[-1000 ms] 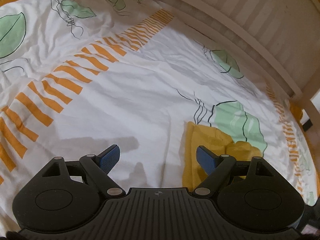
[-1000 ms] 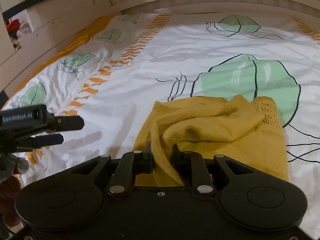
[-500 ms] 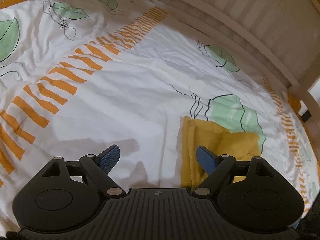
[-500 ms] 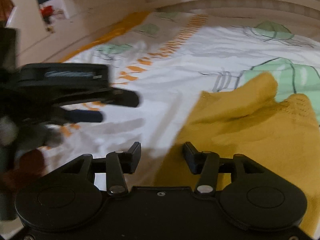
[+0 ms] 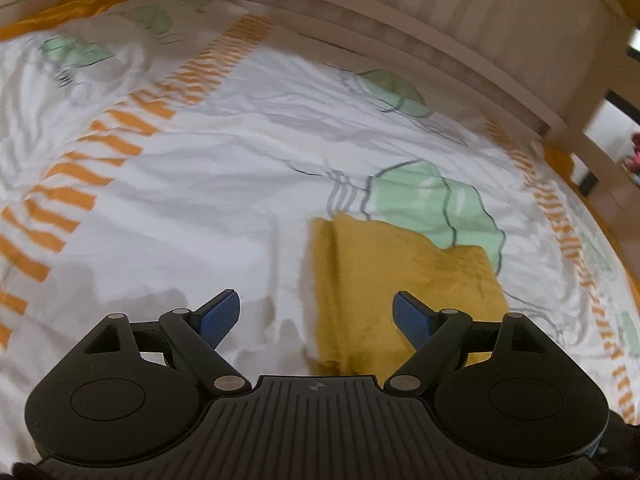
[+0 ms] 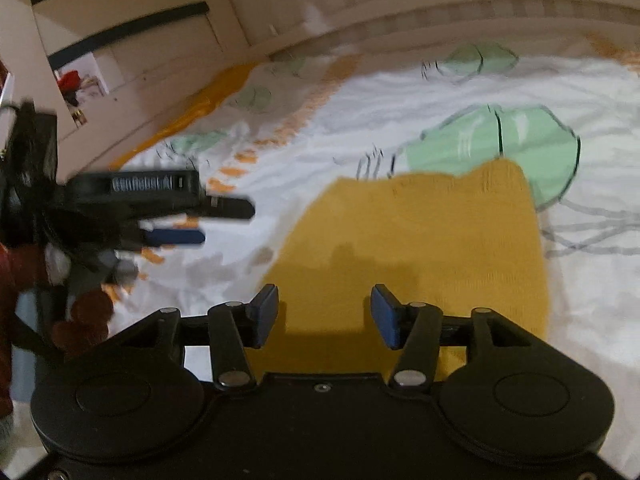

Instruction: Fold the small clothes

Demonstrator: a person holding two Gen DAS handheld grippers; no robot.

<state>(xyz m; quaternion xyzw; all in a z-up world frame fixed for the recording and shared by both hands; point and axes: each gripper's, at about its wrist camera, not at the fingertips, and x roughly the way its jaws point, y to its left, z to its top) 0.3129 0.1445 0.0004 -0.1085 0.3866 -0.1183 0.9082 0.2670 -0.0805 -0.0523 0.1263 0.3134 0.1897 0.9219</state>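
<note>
A mustard-yellow knitted garment [image 5: 400, 280] lies folded flat on the white bedsheet [image 5: 224, 184]; it also shows in the right wrist view [image 6: 416, 248]. My left gripper [image 5: 316, 314] is open and empty, above the sheet at the garment's left edge. My right gripper [image 6: 324, 314] is open and empty, just above the near edge of the garment. The left gripper [image 6: 200, 222] also appears at the left of the right wrist view, to the left of the garment.
The sheet has green leaf prints [image 5: 432, 200] and orange striped bands [image 5: 120, 136]. A slatted wooden bed frame [image 5: 440, 40] borders the far side. A wall and cupboard [image 6: 132, 60] stand beyond the bed's left edge.
My right gripper has let go of the garment and opened; the garment now lies flat. Both grippers have shifted, with the left one swinging right towards the garment. Both views are blurred by motion.
</note>
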